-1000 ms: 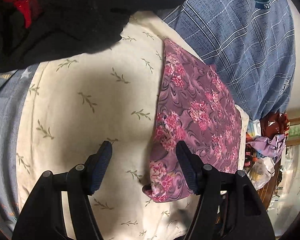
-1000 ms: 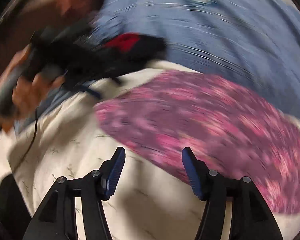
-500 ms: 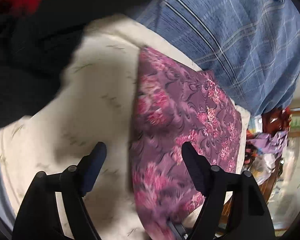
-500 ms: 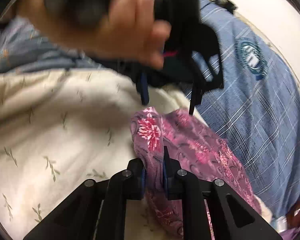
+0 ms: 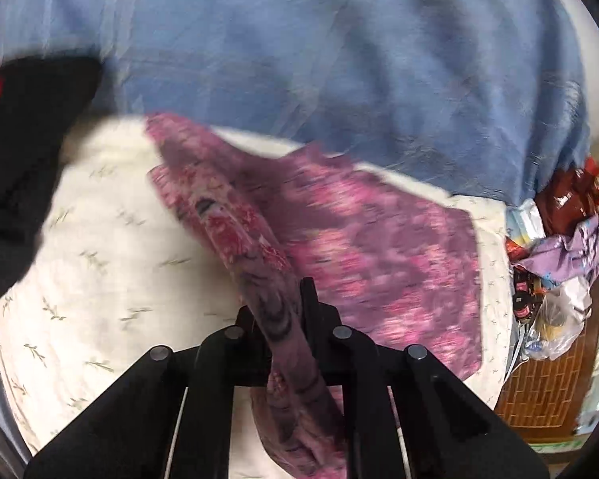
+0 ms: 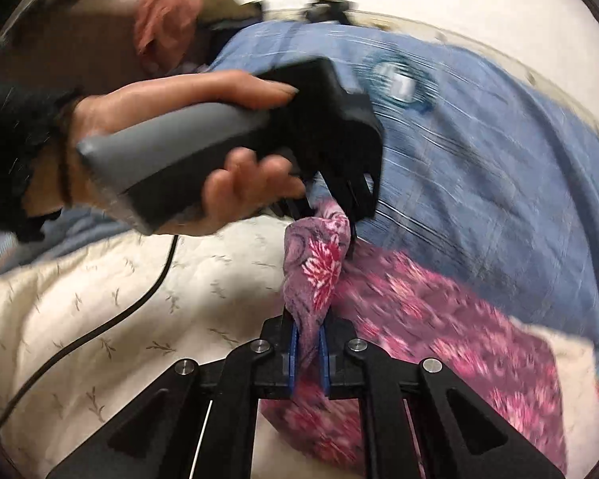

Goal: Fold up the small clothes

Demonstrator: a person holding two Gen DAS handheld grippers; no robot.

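The purple floral garment lies on the cream leaf-print bedding, its near-left edge lifted. The right gripper and the left gripper are both clamped on that edge. A fold seems underway; next, carry the edge across evenly toward the blue plaid shirt.

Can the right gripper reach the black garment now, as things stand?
Probably not yet: the right gripper is shut on the purple floral cloth, as is the left gripper. The black garment lies far off.
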